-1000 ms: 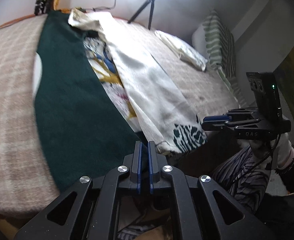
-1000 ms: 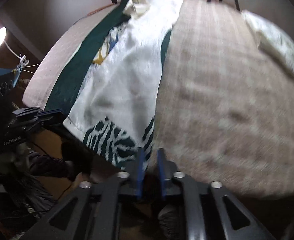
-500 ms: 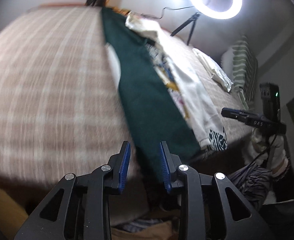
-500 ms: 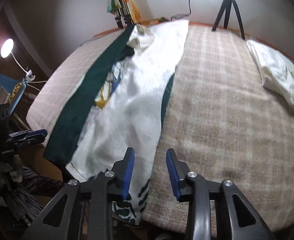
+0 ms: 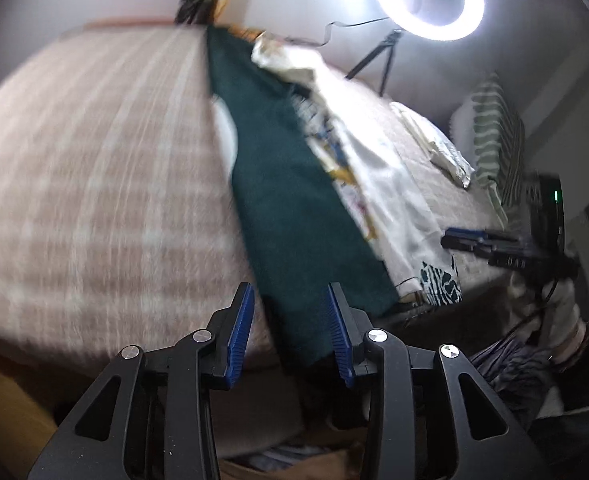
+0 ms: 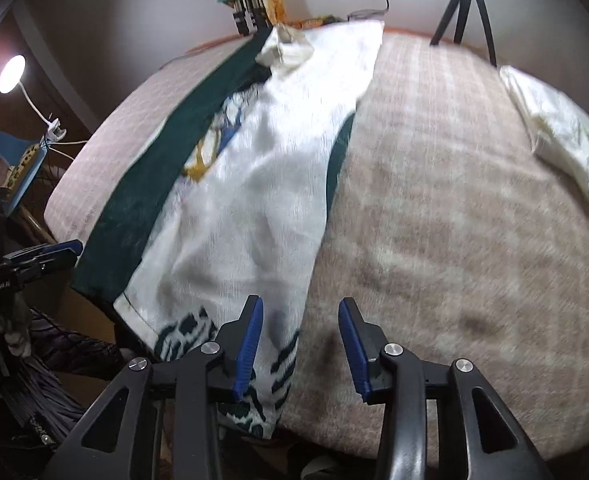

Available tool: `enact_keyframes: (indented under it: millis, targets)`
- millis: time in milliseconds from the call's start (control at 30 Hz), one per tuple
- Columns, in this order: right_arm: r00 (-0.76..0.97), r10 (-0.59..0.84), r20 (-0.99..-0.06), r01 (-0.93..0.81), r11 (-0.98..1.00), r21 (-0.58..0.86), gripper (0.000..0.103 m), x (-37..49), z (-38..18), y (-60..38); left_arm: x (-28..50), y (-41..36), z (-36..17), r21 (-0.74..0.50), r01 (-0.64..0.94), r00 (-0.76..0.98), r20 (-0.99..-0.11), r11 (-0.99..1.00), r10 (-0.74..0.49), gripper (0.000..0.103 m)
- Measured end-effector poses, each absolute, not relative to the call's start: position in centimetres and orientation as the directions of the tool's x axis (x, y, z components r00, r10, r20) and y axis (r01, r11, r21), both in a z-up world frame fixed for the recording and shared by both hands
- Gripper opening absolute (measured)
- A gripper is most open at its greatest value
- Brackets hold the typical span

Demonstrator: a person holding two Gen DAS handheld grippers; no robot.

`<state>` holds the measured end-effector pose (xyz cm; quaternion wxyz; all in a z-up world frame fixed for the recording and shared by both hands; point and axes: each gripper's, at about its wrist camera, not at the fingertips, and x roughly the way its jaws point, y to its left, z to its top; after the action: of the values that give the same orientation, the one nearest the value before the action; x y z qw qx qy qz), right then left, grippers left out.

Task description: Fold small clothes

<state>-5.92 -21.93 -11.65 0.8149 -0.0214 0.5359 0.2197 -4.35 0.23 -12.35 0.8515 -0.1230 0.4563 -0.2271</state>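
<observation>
Both grippers, left (image 5: 288, 334) and right (image 6: 299, 344), wide, empty; best pinching garment (image 6: 230, 216) corners squarely at bed (image 6: 474, 240) edge.

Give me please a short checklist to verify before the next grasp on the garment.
1. Left gripper open, nothing between its blue pads: ok.
2. Right gripper open and free: ok.
3. Near hem of the dark green knitted cloth lies in front of the left gripper: ok.
4. White cloth with zebra-pattern end lies flat: not ok, it shows wrinkles and its end hangs over the bed edge.
5. Beige checked blanket has free room beside the garment: ok.
6. Sharp view for aiming: not ok, both views are blurred.
</observation>
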Motion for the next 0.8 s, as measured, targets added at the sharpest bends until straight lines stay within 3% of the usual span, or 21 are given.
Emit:
enact_keyframes:
  millis: [300, 500, 800]
  targets:
    - [0.36, 0.413, -0.837, -0.438, 0.867, 0.239, 0.042, -2.5, -9.0, -19.6, -5.5, -3.6, -12.3, -0.318, 0.407, 0.47, -0.731, 0.856, -0.495, 0.035]
    - [0.319, 0.499, -0.806, -0.477, 0.82, 0.318, 0.043, 3.4, -7.2, -16.2, -6.8, -7.7, -12.1, -0.161, 0.556, 0.482, -0.737, 0.816, -0.474, 0.035]
    - [0.181, 0.54, -0.822, -0.448, 0.789, 0.42, 0.043, 11.1, -10.4, -9.9, -6.8, -9.5, -13.5, -0.062, 0.621, 0.482, -0.756, 0.781, -0.443, 0.035]
